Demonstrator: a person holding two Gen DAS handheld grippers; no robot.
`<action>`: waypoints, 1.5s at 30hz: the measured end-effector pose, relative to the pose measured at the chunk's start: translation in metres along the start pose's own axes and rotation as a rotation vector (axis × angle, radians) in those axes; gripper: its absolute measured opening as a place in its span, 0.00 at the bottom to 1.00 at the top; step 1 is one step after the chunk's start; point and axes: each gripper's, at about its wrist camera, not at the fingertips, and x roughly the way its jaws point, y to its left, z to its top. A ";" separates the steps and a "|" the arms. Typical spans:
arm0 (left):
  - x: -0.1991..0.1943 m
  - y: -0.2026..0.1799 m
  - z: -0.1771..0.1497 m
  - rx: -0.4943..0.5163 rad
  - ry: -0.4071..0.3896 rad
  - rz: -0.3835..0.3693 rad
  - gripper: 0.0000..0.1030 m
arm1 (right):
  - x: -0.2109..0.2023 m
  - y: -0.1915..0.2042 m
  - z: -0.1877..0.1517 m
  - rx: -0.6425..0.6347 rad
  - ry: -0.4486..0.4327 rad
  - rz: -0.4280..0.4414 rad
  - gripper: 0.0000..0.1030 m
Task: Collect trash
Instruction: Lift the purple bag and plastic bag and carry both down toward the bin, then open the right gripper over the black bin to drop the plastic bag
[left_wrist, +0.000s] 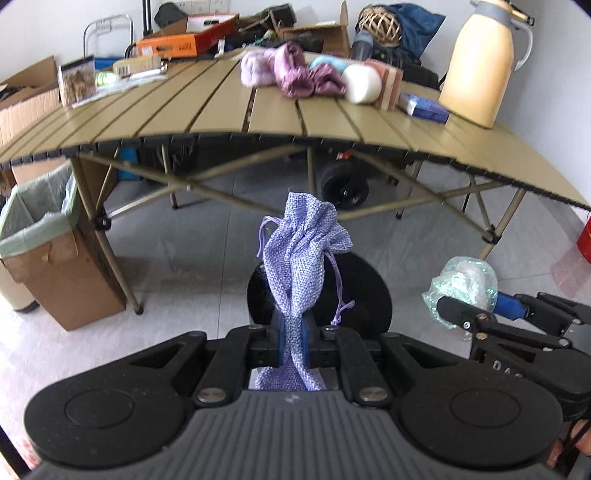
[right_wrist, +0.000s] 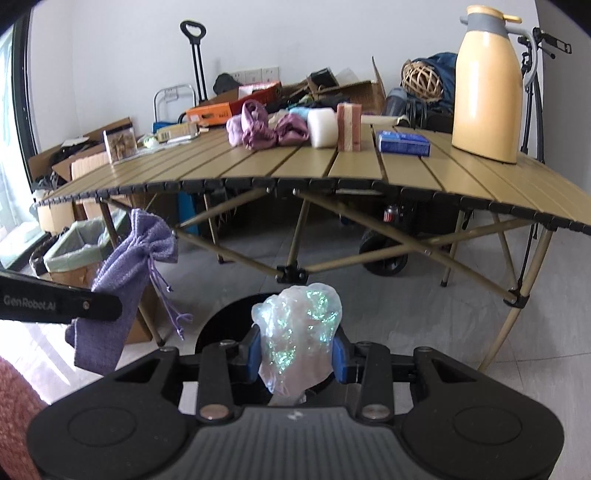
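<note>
My left gripper (left_wrist: 293, 349) is shut on a lilac woven drawstring pouch (left_wrist: 304, 258), held upright in the air in front of the table. The pouch also shows in the right wrist view (right_wrist: 125, 280). My right gripper (right_wrist: 297, 354) is shut on a crumpled iridescent plastic wrapper (right_wrist: 299, 328), also seen in the left wrist view (left_wrist: 463, 284). A cardboard bin lined with a green bag (left_wrist: 40, 236) stands on the floor at the left, beside the table leg; it shows in the right wrist view (right_wrist: 79, 243) behind the pouch.
A tan slatted folding table (left_wrist: 280, 118) carries purple cloth bundles (left_wrist: 295, 74), a white roll (left_wrist: 362, 83), a pink block (left_wrist: 388, 83), a blue box (left_wrist: 423, 107), a yellow thermos jug (left_wrist: 480, 62) and a snack packet (left_wrist: 75, 79). Boxes and a cart lie behind.
</note>
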 end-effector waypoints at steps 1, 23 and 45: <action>0.003 0.001 -0.002 -0.002 0.010 0.004 0.09 | 0.002 0.001 -0.001 -0.002 0.010 0.002 0.35; 0.063 0.029 -0.023 -0.082 0.147 0.077 0.09 | 0.061 0.013 -0.026 -0.002 0.347 -0.006 0.35; 0.097 0.059 -0.014 -0.214 0.192 0.127 0.09 | 0.105 0.019 -0.005 0.005 0.385 0.018 0.35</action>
